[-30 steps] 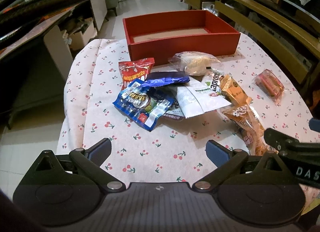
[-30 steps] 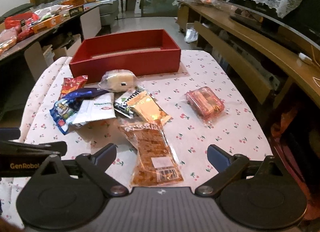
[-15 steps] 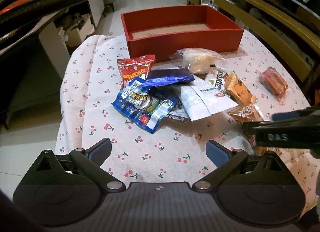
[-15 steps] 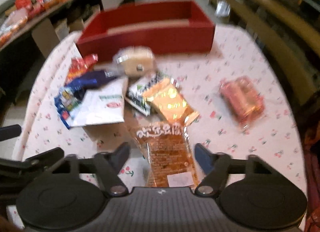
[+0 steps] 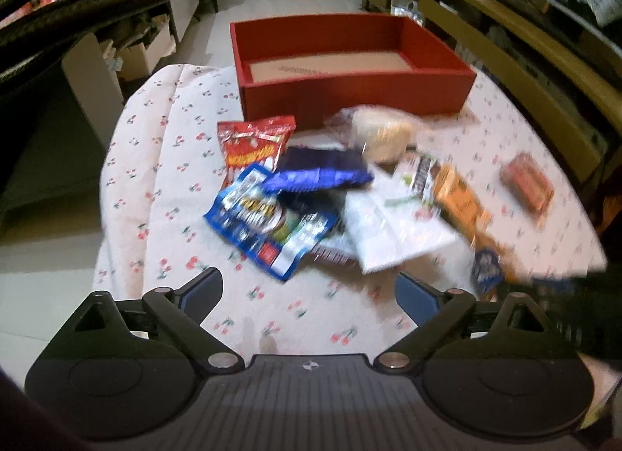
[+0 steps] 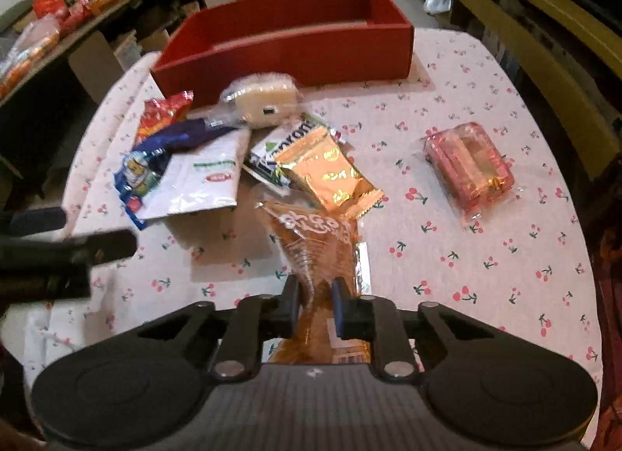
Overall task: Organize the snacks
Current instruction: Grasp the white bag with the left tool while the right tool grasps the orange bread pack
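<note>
My right gripper (image 6: pixel 315 295) is shut on the near end of a long orange snack bag (image 6: pixel 315 241), which is pinched and crumpled between the pads. My left gripper (image 5: pixel 309 289) hovers over the cherry-print tablecloth (image 5: pixel 171 218) just short of the snack pile. Its jaws are closing and nothing is between them. The pile holds a blue bag (image 5: pixel 268 225), a red bag (image 5: pixel 252 144), a white pouch (image 5: pixel 392 229) and a wrapped bread (image 5: pixel 381 132). An open red box (image 6: pixel 287 43) stands behind it.
A gold-orange packet (image 6: pixel 330 171) lies against the held bag's far end. A pink-red pack (image 6: pixel 470 163) sits alone at the right. Shelves with goods (image 6: pixel 58 16) run along the left and a wooden bench (image 6: pixel 544 62) along the right. The table drops off on both sides.
The right gripper's jaws went from wide open to shut on the long orange bag as the gripper tipped down over it. The left gripper moved toward the pile and its jaws narrowed slightly.
</note>
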Available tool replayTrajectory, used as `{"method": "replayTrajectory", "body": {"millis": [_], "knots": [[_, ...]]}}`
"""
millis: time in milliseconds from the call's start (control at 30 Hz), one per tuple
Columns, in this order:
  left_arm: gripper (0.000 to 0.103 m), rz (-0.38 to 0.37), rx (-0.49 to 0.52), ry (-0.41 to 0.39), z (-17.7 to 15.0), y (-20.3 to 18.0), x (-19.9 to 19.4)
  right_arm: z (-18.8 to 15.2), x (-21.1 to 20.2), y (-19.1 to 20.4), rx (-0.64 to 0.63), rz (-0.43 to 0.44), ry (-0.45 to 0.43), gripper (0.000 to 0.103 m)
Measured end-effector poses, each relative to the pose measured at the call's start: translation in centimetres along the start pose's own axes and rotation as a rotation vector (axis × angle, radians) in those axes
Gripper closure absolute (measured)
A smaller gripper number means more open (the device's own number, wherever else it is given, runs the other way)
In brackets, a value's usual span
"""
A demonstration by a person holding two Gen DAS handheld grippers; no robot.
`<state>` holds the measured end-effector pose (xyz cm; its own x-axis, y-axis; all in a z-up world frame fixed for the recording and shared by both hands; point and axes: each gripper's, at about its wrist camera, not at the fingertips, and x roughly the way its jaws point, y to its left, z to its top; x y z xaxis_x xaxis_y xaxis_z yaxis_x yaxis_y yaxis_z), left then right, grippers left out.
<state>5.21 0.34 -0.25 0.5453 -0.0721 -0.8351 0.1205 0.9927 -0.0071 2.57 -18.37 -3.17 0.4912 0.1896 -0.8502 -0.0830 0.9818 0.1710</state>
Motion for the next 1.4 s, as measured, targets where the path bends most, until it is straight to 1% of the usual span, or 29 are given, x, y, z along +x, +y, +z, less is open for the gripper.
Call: {"method": "replayTrajectory", "body": {"millis": [67, 133, 200, 233, 267, 333, 400, 433, 467, 500, 533, 667, 733, 833, 900, 1000, 1067, 1133, 1167, 1200, 1267, 1333, 1367, 1400], "knots": [[0.007, -0.035, -0.039, 0.004, 1.3, -0.5, 0.5, 0.1, -0.6, -0.3, 0.012, 0.016, -0.012, 0.093], [0.008, -0.056, -0.041, 0.006, 2.5, -1.8, 1.5, 0.2, -0.8, -0.8, 0.017, 0.027, -0.020, 0.093], [0.011, -0.035, -0.024, 0.041, 3.7, -3.4, 3.2, 0.0, -0.8, -1.3, 0.030, 0.046, -0.017, 0.093], [0.015, -0.039, -0.022, 0.055, 4.2, -4.0, 4.0, -0.2, -0.9, -1.6, 0.035, 0.055, -0.017, 0.093], [0.018, -0.023, -0.015, 0.068, 4.7, -4.6, 5.0, -0.2, -1.0, -1.7, 0.037, 0.059, -0.017, 0.093], [0.029, 0.010, -0.010, 0.090, 5.3, -5.5, 6.8, -0.3, -1.0, -1.9, 0.043, 0.070, -0.012, 0.093], [0.030, 0.038, -0.007, 0.119, 5.3, -5.9, 8.2, -0.3, -0.9, -1.9, 0.042, 0.075, -0.008, 0.093], [0.032, 0.041, -0.005, 0.114, 5.3, -5.8, 8.2, -0.3, -1.0, -2.0, 0.040, 0.076, -0.008, 0.093], [0.033, 0.049, 0.020, 0.108, 4.9, -5.8, 8.1, -0.4, -1.0, -2.0, 0.041, 0.080, -0.006, 0.093], [0.037, 0.045, 0.043, 0.106, 4.4, -5.7, 7.8, -0.5, -1.0, -2.1, 0.043, 0.084, -0.005, 0.093], [0.040, 0.041, 0.061, 0.123, 3.7, -5.6, 7.6, -0.6, -1.0, -2.2, 0.043, 0.086, -0.004, 0.093], [0.042, 0.016, 0.104, 0.145, 0.4, -4.1, 6.2, -1.0, -1.3, -2.5, 0.045, 0.084, -0.006, 0.093], [0.043, 0.022, 0.137, 0.173, -1.3, -3.8, 5.3, -1.3, -1.4, -2.2, 0.036, 0.077, -0.007, 0.093], [0.042, 0.027, 0.191, 0.200, -3.5, -3.8, 4.3, -1.7, -1.4, -1.6, 0.010, 0.056, -0.007, 0.093], [0.040, 0.015, 0.206, 0.189, -4.5, -3.8, 3.8, -2.0, -1.2, -1.1, -0.010, 0.042, -0.003, 0.093], [0.037, 0.014, 0.205, 0.167, -4.2, -3.7, 3.7, -2.1, -0.6, -0.4, -0.027, 0.007, 0.002, 0.092], [0.029, 0.022, 0.191, 0.127, -3.8, -3.6, 3.8, -2.1, 0.0, -0.1, -0.028, 0.000, 0.009, 0.088], [0.017, 0.023, 0.197, 0.085, -3.8, -3.8, 4.1, -2.1, 0.6, 0.4, -0.035, -0.016, 0.016, 0.081], [0.016, 0.038, 0.213, 0.068, -3.9, -3.9, 4.3, -2.1, 0.9, 0.6, -0.043, -0.030, 0.019, 0.079], [0.016, 0.053, 0.229, 0.056, -4.0, -4.0, 4.5, -2.1, 1.2, 0.8, -0.054, -0.045, 0.020, 0.074], [0.013, 0.067, 0.241, 0.045, -4.0, -4.2, 5.2, -2.2, 1.8, 1.2, -0.074, -0.080, 0.020, 0.071], [0.012, 0.048, 0.222, 0.048, -3.9, -3.7, 5.3, -2.2, 2.1, 1.2, -0.080, -0.099, 0.027, 0.069], [0.013, 0.030, 0.216, 0.058, -3.9, -3.6, 5.3, -2.2, 2.1, 1.3, -0.087, -0.108, 0.026, 0.070], [0.015, 0.011, 0.210, 0.066, -3.9, -3.4, 5.3, -2.2, 2.0, 1.5, -0.098, -0.118, 0.024, 0.073]]}}
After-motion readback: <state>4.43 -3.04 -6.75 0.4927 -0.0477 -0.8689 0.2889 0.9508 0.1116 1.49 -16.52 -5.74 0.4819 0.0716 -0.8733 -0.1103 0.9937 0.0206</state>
